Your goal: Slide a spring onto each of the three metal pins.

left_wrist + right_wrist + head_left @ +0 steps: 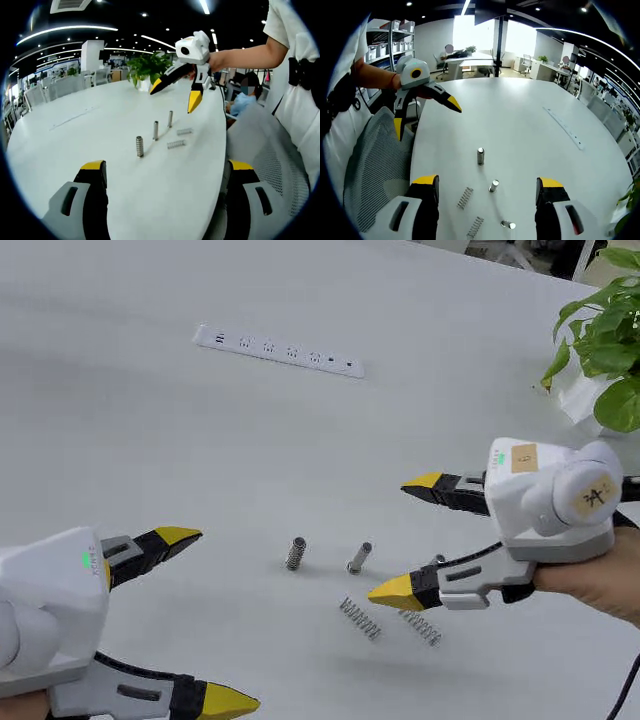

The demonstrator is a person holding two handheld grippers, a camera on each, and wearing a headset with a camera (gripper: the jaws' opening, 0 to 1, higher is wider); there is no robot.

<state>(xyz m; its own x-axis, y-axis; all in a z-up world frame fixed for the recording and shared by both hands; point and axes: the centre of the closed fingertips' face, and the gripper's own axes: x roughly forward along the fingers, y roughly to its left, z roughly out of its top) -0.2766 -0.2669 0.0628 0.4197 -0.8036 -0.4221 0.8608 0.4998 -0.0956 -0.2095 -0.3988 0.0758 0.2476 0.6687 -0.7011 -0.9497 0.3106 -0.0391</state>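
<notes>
Three metal pins stand on the white table (150, 440). The left pin (296, 553) wears a spring. The middle pin (359, 558) is bare. The third pin (437, 561) peeks out behind my right gripper's lower jaw. Two loose springs (360, 619) (421, 628) lie in front of the pins. My right gripper (405, 537) hangs open just right of the pins, holding nothing. At the bottom left my left gripper (205, 620) is open and empty. In the left gripper view the sprung pin (139, 146) is nearest, with the right gripper (172, 100) beyond the pins.
A white power strip (277, 350) lies far back on the table. A potted plant (600, 335) stands at the right edge. A mesh chair (270, 150) sits beside the table's near rim. Other desks and seated people are far behind.
</notes>
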